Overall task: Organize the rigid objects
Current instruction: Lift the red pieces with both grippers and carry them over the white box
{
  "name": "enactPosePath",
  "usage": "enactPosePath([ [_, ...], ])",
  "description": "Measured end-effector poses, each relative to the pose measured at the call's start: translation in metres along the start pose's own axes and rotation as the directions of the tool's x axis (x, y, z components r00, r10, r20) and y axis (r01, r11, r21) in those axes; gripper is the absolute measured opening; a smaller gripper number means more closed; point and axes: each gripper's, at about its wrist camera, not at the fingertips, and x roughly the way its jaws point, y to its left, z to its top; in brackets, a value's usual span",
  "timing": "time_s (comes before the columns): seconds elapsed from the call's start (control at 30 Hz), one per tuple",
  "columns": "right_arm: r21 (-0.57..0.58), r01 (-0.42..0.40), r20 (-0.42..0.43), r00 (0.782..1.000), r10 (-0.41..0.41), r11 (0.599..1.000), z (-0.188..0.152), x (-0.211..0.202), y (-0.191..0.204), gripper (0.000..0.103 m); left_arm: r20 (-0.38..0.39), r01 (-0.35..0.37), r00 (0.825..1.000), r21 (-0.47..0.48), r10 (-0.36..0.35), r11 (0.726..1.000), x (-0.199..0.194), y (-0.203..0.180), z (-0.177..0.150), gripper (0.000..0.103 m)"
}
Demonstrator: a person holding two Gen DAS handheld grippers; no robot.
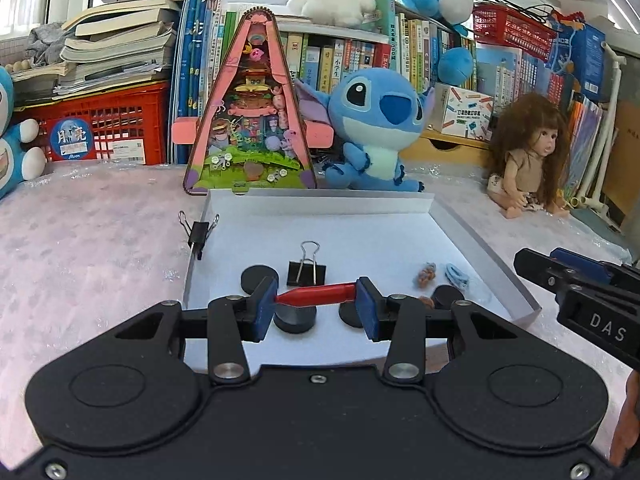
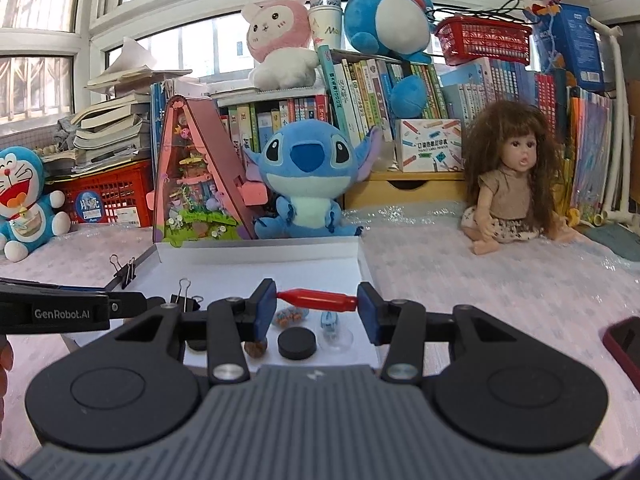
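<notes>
My left gripper [image 1: 316, 297] is shut on a red tapered piece [image 1: 308, 295], held crosswise between its blue pads over the front of a white shallow tray [image 1: 320, 200]. My right gripper [image 2: 318, 301] is shut on a second red tapered piece [image 2: 320, 299], also crosswise above the tray [image 2: 260, 254]. In the tray lie black discs [image 1: 256, 278] [image 2: 297, 342], a black binder clip [image 1: 306, 270] and small hair ties [image 1: 426, 274] [image 2: 290, 316]. Another binder clip [image 1: 198, 232] grips the tray's left wall. Each gripper shows at the other view's edge: the right one [image 1: 560, 268], the left one [image 2: 132, 306].
Behind the tray stand a pink triangular toy house [image 1: 250, 120], a blue plush [image 1: 376, 120] and a long-haired doll [image 2: 508, 184]. Books and red crates line the back wall. A dark red flat object [image 2: 624, 344] lies at the right edge.
</notes>
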Motion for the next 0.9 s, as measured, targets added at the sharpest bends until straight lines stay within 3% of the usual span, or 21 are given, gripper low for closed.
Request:
enactPosePath([
  [0.37,0.006,-0.061,-0.018,0.998,0.061,0.998,0.023,0.034,-0.008,0.05,0.019,0.003,1.0,0.0,-0.003,1.0,0.028,0.014,0.039,0.041],
  [0.47,0.039,-0.092,-0.062,0.994,0.094,0.995,0.027,0.049,-0.012,0.05,0.031,0.044,0.999,0.001,-0.044,0.999,0.041,0.017,0.046,0.041],
  [0.6,0.093,-0.134,-0.149,0.978,0.147,0.987,0.035,0.073,-0.02,0.05,-0.057,0.099,0.993,-0.021,-0.1,0.995,0.065,0.022,0.061,0.041],
  [0.73,0.118,-0.17,-0.203,0.96,0.191,0.978,0.044,0.097,-0.024,0.051,-0.107,0.065,0.992,-0.027,-0.067,0.998,0.088,0.025,0.068,0.041],
  [0.9,0.094,-0.163,-0.227,0.957,0.18,0.982,0.037,0.112,-0.023,0.051,-0.142,0.002,0.99,-0.023,-0.005,1.0,0.11,0.028,0.065,0.041],
])
